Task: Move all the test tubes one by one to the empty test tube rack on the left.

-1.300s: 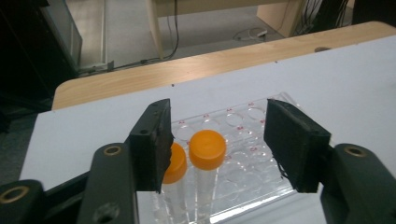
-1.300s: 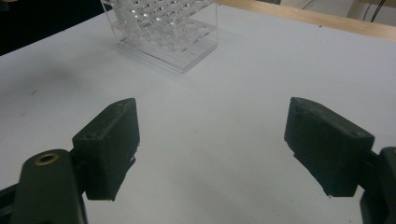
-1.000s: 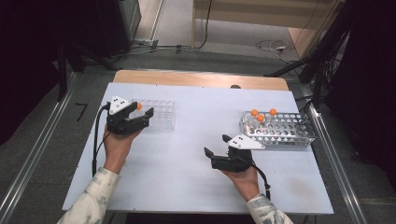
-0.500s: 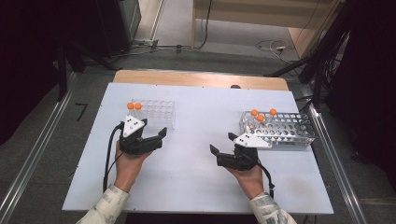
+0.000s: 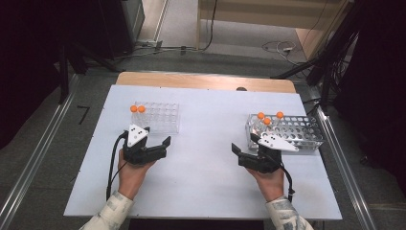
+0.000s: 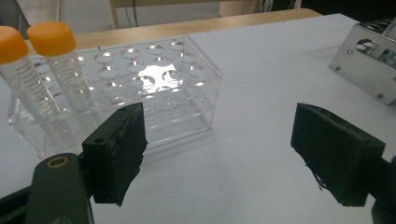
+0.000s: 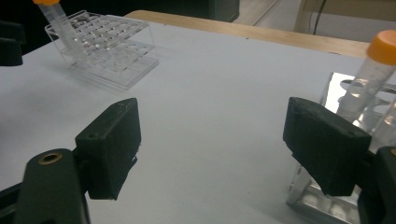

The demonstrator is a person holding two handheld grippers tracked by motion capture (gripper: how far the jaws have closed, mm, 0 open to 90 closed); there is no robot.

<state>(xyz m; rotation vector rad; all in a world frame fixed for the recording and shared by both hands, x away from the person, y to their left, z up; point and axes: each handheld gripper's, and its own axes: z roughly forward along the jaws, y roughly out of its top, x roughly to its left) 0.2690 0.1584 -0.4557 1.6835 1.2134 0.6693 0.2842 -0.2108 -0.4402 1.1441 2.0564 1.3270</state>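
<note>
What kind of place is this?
Probably a lab test bench: a clear tube rack with orange-capped tubes, a metal rack, and cables on the floor.

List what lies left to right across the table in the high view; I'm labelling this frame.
Clear rack holding two orange-capped tubes → left gripper → right gripper → metal rack holding three orange-capped tubes.

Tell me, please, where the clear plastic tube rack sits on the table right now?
In the high view the clear rack stands on the table's left half, just beyond the left gripper, with two orange-capped tubes at its left end.
</note>
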